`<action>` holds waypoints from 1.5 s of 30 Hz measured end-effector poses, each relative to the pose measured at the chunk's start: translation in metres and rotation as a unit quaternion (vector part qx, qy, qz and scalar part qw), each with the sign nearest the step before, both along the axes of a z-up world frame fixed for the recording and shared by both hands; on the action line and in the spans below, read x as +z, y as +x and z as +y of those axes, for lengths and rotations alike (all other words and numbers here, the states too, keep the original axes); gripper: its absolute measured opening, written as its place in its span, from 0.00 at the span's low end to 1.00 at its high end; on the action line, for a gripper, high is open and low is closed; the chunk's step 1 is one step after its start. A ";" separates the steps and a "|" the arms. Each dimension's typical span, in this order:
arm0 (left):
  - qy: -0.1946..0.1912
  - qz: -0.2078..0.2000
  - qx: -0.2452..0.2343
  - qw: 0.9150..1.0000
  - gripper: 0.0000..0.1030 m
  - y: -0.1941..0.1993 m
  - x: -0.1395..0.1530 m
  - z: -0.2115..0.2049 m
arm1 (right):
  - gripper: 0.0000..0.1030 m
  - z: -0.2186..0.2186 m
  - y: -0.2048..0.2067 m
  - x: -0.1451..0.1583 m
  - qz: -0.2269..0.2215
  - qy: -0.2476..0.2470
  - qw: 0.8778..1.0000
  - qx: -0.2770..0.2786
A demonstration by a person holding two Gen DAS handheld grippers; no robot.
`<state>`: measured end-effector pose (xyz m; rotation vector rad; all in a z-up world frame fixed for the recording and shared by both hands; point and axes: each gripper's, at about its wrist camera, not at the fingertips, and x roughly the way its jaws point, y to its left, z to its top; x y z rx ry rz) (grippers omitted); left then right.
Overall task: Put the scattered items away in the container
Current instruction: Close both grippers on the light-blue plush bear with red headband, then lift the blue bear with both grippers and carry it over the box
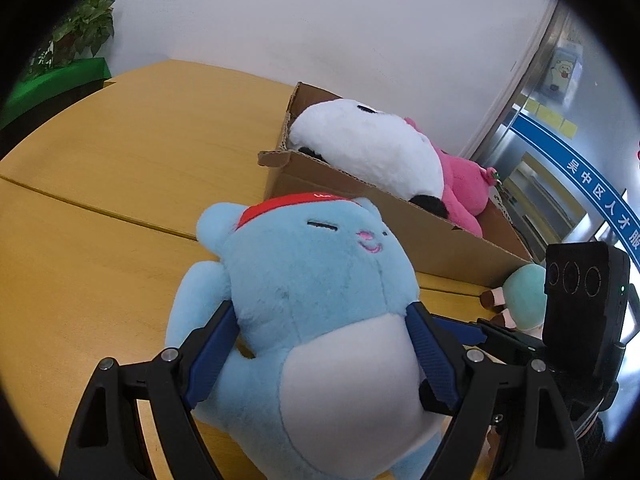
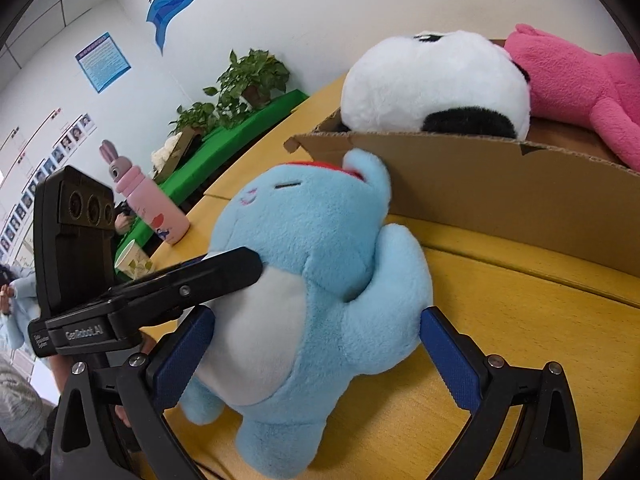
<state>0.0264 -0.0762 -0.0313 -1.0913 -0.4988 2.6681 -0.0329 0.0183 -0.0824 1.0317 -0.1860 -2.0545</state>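
Two grippers hold one blue plush toy [image 1: 304, 288] at the centre of both frames. The left gripper [image 1: 324, 344] has its wide-spread blue pads pressed into the toy's sides. The right gripper [image 2: 316, 344] also straddles it, left pad against the belly, right pad at its arm. Its head leans against the cardboard box [image 1: 404, 220] at upper right, where a panda toy [image 1: 372, 140] and pink toy [image 1: 464, 184] lie on the wooden table [image 1: 100, 200].
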 end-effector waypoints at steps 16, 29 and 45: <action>-0.009 -0.011 -0.034 0.999 0.73 -0.004 -0.001 0.015 | 0.99 -0.014 0.006 -0.008 -0.015 0.042 0.999 0.030; -0.040 0.001 -0.037 0.998 0.60 -0.001 0.011 0.026 | 0.62 -0.023 0.031 0.019 0.080 0.076 0.993 0.046; -0.023 0.001 -0.063 0.998 0.61 0.000 0.001 0.024 | 1.00 -0.006 0.013 -0.001 -0.033 0.079 0.996 0.019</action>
